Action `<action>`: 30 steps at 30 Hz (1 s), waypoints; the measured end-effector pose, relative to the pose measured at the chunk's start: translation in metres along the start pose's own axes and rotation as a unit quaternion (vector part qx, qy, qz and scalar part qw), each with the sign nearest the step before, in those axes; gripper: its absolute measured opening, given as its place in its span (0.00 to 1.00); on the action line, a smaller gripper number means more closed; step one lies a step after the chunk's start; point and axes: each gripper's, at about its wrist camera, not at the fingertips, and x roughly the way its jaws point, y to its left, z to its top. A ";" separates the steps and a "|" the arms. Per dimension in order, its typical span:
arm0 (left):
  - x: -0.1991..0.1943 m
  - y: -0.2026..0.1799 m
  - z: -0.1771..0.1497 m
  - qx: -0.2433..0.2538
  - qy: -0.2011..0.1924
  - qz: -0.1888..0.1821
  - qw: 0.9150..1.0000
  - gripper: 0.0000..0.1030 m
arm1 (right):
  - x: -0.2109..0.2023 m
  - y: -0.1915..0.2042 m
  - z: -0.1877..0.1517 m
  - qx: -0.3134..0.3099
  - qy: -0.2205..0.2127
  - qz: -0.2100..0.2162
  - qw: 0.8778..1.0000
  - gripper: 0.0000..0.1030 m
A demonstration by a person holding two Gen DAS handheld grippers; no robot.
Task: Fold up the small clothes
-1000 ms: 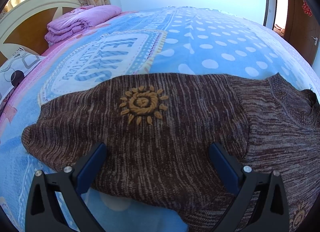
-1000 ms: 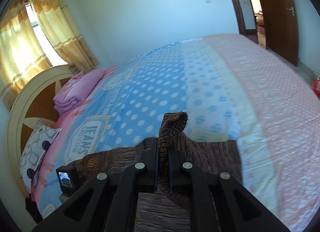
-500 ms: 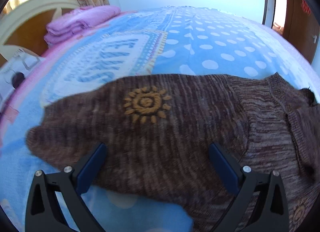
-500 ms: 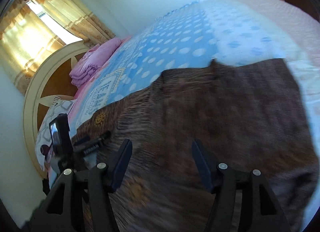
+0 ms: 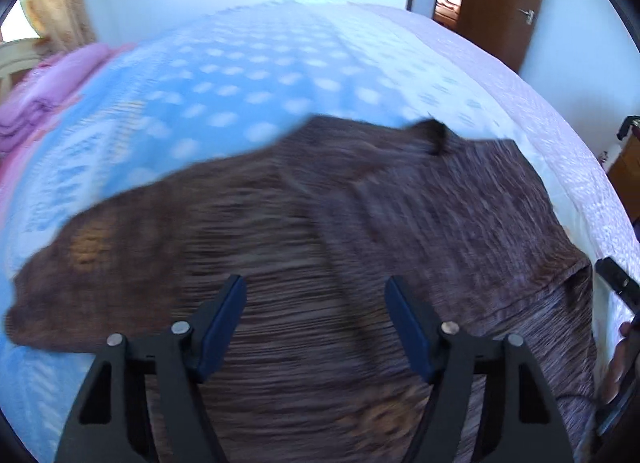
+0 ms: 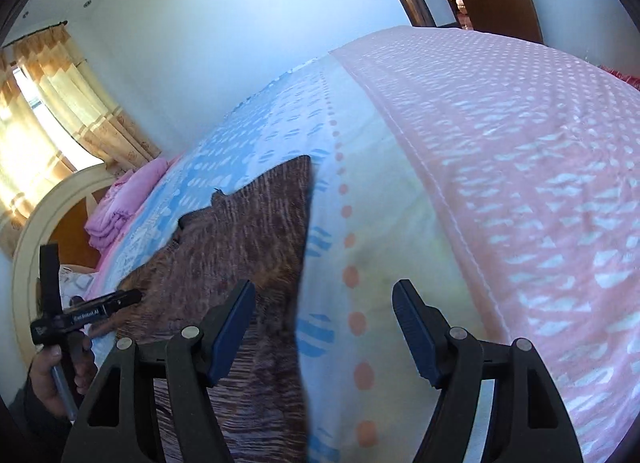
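Sweater of brown marled knit (image 5: pixel 320 231) lies spread flat on the bed's blue, white-dotted bedspread (image 5: pixel 248 75), one side folded over the body, with a mustard embroidered motif blurred near its left end. The left hand-held gripper (image 5: pixel 314 323) hovers over the knit with its blue-padded jaws apart and nothing pinched between them; its jaws have just been closing somewhat. The right hand-held gripper (image 6: pixel 322 327) hangs over the sweater's right edge (image 6: pixel 256 263) and the pale strip of bedspread (image 6: pixel 520 183) beside it, its jaws having just opened, gaping and empty. A folded pink blanket (image 6: pixel 124 203) sits near the cream headboard (image 6: pixel 48 215), well apart from the sweater.
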 end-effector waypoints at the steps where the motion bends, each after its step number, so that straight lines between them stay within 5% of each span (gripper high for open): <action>1: 0.010 -0.006 0.000 0.002 0.014 0.005 1.000 0.70 | 0.000 -0.002 -0.001 -0.002 0.004 0.002 1.000 0.70; 4: 0.025 -0.006 -0.004 -0.027 0.011 -0.008 1.000 0.66 | -0.006 0.009 -0.002 -0.035 -0.008 0.003 0.999 0.70; 5: 0.023 -0.008 -0.004 -0.023 -0.003 -0.020 1.000 0.50 | -0.008 0.015 -0.002 -0.050 -0.014 0.002 0.999 0.70; 6: 0.021 -0.011 -0.004 -0.008 -0.006 -0.042 0.999 0.16 | -0.011 0.019 -0.003 -0.064 -0.019 0.003 0.998 0.70; 8: 0.013 -0.014 0.000 0.009 -0.015 -0.035 0.999 0.11 | -0.014 0.027 -0.005 -0.085 -0.025 0.004 0.996 0.70; 17: -0.022 0.010 0.012 0.003 -0.070 -0.037 0.997 0.10 | -0.003 0.056 -0.022 -0.150 0.000 -0.003 0.989 0.70; 21: -0.005 0.014 -0.002 0.011 -0.044 -0.027 0.999 0.10 | 0.007 0.070 -0.029 -0.180 0.018 -0.010 0.983 0.70; 26: 0.015 0.014 -0.008 -0.001 -0.026 -0.027 0.999 0.11 | 0.005 0.101 -0.018 -0.229 0.013 0.042 0.972 0.70; 30: 0.015 0.012 -0.007 -0.005 -0.023 -0.008 1.000 0.37 | 0.043 0.079 -0.019 -0.189 0.094 0.026 0.977 0.69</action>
